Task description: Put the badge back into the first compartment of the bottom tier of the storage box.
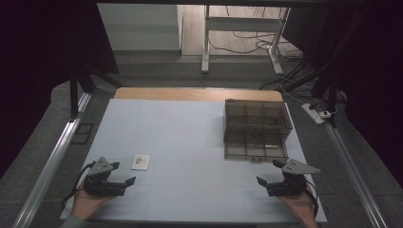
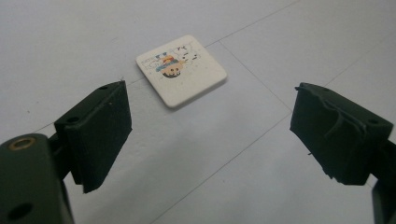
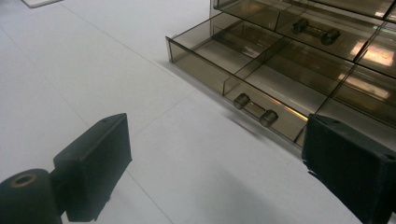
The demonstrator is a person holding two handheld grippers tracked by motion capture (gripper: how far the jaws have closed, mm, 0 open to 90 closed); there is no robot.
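A small white square tile (image 1: 140, 162) with a colourful picture lies flat on the pale table sheet (image 1: 190, 137). In the left gripper view the tile (image 2: 181, 69) sits just beyond the open jaws of my left gripper (image 2: 210, 135). From above, my left gripper (image 1: 122, 177) rests near the front left, open and empty. A smoky clear drawer box (image 1: 256, 129) stands at the right, its lower drawer (image 3: 261, 70) pulled out, with a bar handle (image 3: 255, 110). My right gripper (image 1: 267, 176) is open in front of that drawer, its jaws (image 3: 215, 158) holding nothing.
A wooden table edge (image 1: 199, 93) shows behind the sheet. Metal rails (image 1: 47, 171) run along both sides. A power strip (image 1: 313, 113) and cables lie on the floor at the back right, near a white desk frame (image 1: 242, 28).
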